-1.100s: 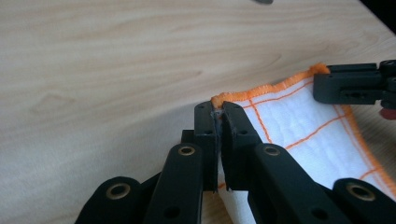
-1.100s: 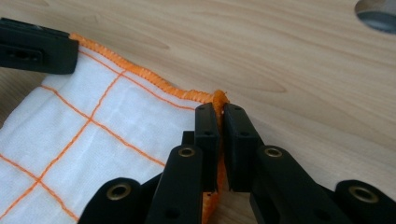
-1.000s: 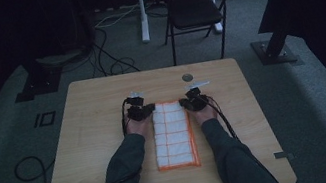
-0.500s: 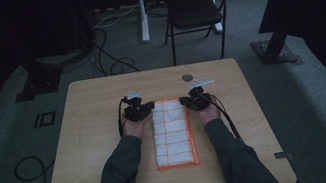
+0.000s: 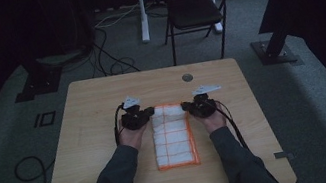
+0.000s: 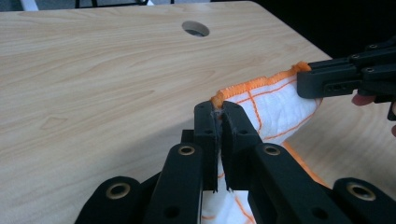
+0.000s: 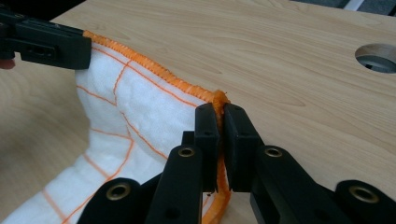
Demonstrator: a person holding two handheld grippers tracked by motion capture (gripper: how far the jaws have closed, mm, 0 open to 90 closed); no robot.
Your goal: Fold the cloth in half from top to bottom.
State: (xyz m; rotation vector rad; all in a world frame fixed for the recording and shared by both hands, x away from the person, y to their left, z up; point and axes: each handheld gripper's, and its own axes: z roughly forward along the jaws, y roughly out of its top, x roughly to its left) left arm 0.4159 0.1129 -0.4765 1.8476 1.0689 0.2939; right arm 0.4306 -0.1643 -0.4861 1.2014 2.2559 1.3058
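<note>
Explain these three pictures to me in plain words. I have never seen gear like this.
A person sits at a wooden table and holds a hand tool in each hand. Each tool is a gripper with two black jaws that pinch like tongs.

The wide picture comes from a fixed camera above the person. There the left gripper is on the left and the right gripper on the right.

The two close pictures come from small cameras riding on the grippers, looking along their own jaws: the left gripper and the right gripper.

On the table lies a white cloth with orange lines and an orange hem. Each gripper is shut on one far corner of it, lifting that edge off the wood. A round hole sits in the table beyond.
</note>
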